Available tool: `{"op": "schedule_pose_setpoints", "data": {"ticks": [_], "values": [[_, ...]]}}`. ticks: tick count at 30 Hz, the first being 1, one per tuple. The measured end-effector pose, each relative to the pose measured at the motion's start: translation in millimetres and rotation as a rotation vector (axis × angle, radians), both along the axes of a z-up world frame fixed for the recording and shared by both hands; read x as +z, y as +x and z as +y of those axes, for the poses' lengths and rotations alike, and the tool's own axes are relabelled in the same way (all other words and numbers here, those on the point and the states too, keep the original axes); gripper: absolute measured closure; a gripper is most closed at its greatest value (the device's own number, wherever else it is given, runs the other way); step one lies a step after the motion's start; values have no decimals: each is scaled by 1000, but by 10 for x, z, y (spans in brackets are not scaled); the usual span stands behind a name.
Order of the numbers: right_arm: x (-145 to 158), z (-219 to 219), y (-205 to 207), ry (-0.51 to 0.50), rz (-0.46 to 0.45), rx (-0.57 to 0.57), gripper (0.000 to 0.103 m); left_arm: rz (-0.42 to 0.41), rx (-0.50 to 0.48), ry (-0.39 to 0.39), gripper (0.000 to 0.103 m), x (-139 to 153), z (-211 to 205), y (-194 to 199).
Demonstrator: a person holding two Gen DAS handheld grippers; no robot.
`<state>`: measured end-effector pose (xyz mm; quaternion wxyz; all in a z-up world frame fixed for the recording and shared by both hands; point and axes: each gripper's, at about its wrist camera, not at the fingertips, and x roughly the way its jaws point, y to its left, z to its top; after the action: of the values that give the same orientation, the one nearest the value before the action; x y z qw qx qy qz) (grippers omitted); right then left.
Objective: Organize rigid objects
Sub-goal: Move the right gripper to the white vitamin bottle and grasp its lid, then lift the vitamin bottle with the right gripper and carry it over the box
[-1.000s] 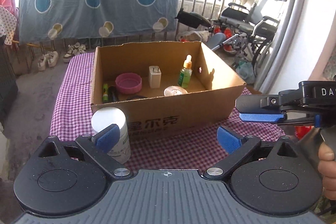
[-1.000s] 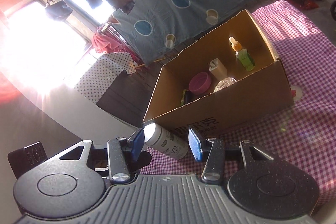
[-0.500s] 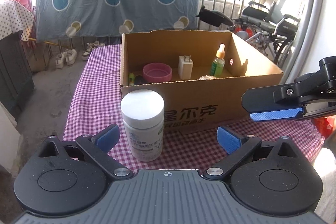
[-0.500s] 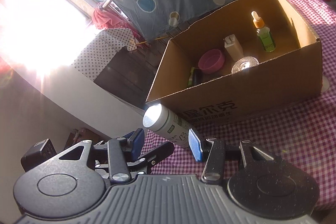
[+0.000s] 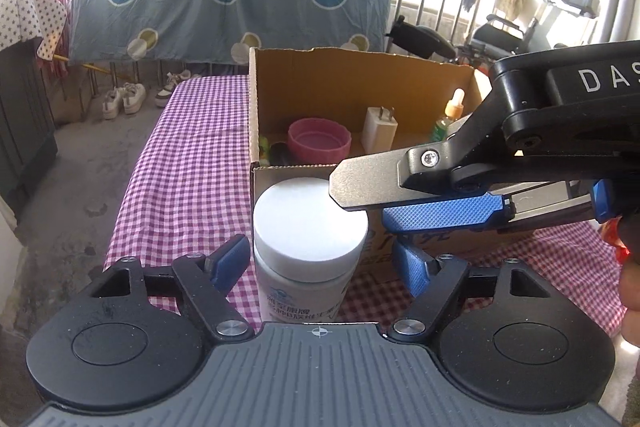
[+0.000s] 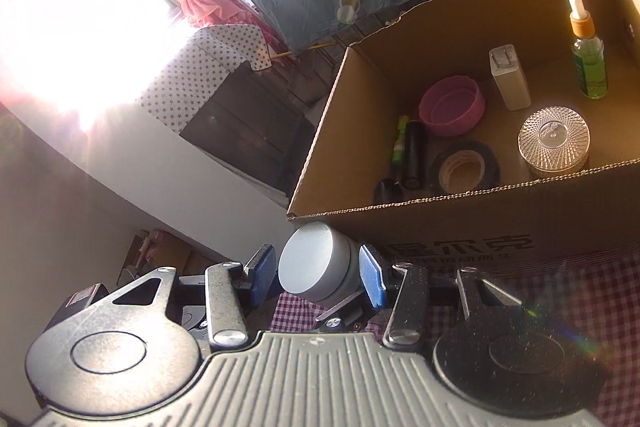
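Note:
A white pill bottle (image 5: 310,227) with a white cap stands upright on the checked cloth, just in front of the cardboard box (image 5: 360,65). My left gripper (image 5: 322,265) straddles the bottle's body and its jaws are closing, with a slim gap still showing at the right pad (image 5: 412,271). My right gripper (image 5: 360,203) reaches in from the right at cap height. In the right wrist view the cap (image 6: 312,263) sits between the right gripper's (image 6: 316,275) blue pads, and a thin sliver shows beside the left pad. The box (image 6: 440,205) is open at the top.
Inside the box are a pink bowl (image 6: 452,107), a white charger (image 6: 510,79), a green dropper bottle (image 6: 588,63), a clear faceted jar (image 6: 554,139), a tape roll (image 6: 466,169) and pens. A person's hand (image 5: 630,291) is at the right edge. Railing and wheelchair stand behind.
My left gripper came forward and down until the bottle stood between its fingers, and its jaws narrowed. My right gripper swept in from the right to the cap. The bottle stayed put.

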<state>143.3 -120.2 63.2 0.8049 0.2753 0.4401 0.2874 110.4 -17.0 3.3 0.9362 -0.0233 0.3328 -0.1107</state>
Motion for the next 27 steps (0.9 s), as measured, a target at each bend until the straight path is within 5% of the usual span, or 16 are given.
{"op": "schedule_pose_setpoints", "data": {"ticks": [5, 16, 27], "values": [[-116, 101, 106, -4, 25, 18, 56, 9, 21, 10, 48, -26, 21, 20], [-58, 58, -38, -1, 15, 8, 61, 2, 11, 25, 50, 88, -28, -116], [478, -91, -400, 63, -121, 32, 61, -99, 23, 115, 50, 648, -225, -430]]}}
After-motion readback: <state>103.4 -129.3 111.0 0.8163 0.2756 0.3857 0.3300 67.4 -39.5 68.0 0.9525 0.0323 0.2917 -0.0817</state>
